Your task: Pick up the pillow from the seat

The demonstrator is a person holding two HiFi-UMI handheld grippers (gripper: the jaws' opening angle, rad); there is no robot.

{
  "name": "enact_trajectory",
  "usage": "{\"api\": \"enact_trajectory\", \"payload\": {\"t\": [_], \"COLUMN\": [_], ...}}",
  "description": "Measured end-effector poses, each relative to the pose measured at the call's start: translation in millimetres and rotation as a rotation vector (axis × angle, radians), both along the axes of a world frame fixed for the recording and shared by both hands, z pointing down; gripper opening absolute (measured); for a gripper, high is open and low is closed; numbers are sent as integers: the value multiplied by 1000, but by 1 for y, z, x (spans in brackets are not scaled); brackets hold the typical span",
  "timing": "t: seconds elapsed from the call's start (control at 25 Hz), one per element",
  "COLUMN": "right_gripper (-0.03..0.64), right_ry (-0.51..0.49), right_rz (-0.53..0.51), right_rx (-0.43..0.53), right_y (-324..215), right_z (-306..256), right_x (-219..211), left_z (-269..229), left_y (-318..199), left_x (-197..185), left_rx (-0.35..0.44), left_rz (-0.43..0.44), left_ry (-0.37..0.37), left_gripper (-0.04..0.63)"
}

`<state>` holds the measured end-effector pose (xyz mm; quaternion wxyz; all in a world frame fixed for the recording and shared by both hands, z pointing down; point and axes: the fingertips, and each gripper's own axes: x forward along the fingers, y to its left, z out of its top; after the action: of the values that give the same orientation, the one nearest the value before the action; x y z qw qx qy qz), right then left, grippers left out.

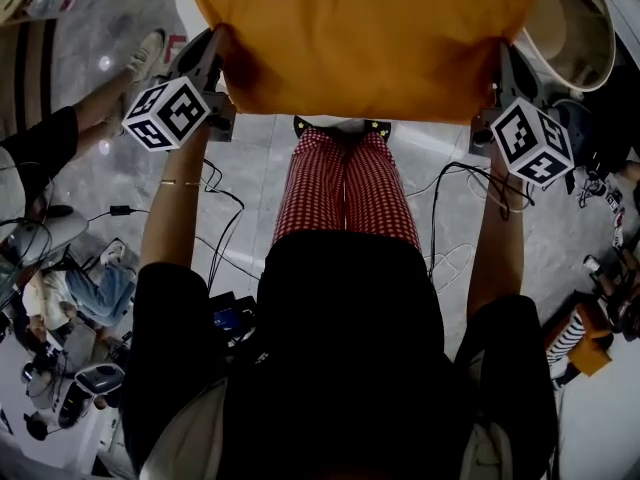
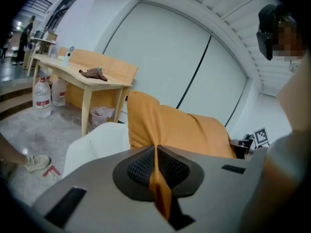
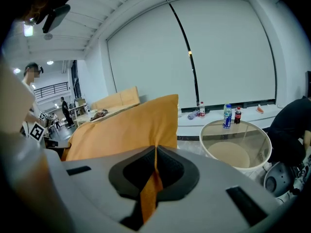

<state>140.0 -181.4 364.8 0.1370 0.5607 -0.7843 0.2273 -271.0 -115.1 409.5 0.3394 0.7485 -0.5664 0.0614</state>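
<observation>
An orange pillow (image 1: 365, 38) hangs in the air in front of the person, stretched between both grippers. My left gripper (image 1: 218, 60) is shut on the pillow's left corner; in the left gripper view the orange cloth (image 2: 156, 165) is pinched between the black pads and the pillow (image 2: 180, 130) spreads beyond. My right gripper (image 1: 500, 68) is shut on the right corner, with cloth (image 3: 153, 176) squeezed between its pads and the pillow (image 3: 126, 127) reaching left. A white seat (image 2: 99, 142) shows below the pillow in the left gripper view.
A round glass table (image 3: 238, 142) with bottles (image 3: 227, 116) behind it stands to the right. A wooden table (image 2: 87, 79) and water jugs (image 2: 43, 98) stand at the left. Cables (image 1: 225, 228) lie on the floor. Other people's legs (image 1: 110, 98) and bags are nearby.
</observation>
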Motion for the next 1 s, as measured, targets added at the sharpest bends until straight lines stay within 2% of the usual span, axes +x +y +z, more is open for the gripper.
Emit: {"api": "enact_trajectory", "payload": {"t": [0.08,0.36,0.64,1.0], "right_gripper": [26,26,26,26], "right_ry": [-9,-45,-65,-102], "right_rz": [3,9,11,8], "right_rx": [4,40,36,50], "right_y": [0,14,15,11], "right_z": [-9,-53,-63,-79], "right_x": [4,-11,-4,-14], "left_z": [-7,-48,-58,-88], "left_y": [0,11,17,12], "left_x": [5,-10,-3,-9], "left_rx": [3,31,11,43], "left_rz": [21,32,66,70], "left_ry": [-25,-44,-50,-71], "left_gripper": [20,20,20,20]}}
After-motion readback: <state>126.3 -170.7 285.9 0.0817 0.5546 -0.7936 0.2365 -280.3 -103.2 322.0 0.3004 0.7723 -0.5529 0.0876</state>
